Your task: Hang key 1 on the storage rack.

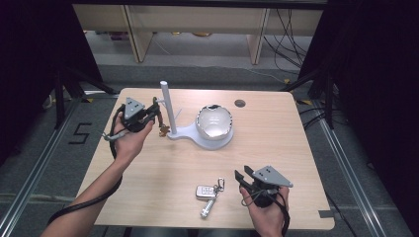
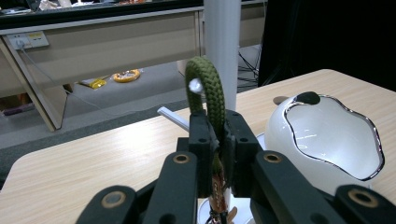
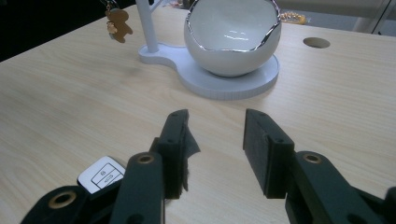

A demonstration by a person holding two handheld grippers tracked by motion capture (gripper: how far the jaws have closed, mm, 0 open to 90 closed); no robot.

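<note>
**Asker:** What is the person's left gripper doing?

**Describer:** The left gripper sits at about ten o'clock on the wooden table. Its jaws are clenched on a green braided cord, whose loop arches above the jaw tips, right beside the white post of the stand. A small brown figure charm hangs beside that post.

**Asker:** And the right gripper?

**Describer:** The right gripper rests at about five o'clock on the table. Its jaws stand apart with nothing between them; bare tabletop shows through the gap.

**Asker:** What else is on the table?

**Describer:** A white, egg-shaped bowl with a silver rim sits on the stand's round base, at three o'clock from the post. A white key fob with a metal clip lies at six o'clock, just beside the right gripper, at its nine o'clock. A round hole marks the tabletop near one o'clock.
</note>
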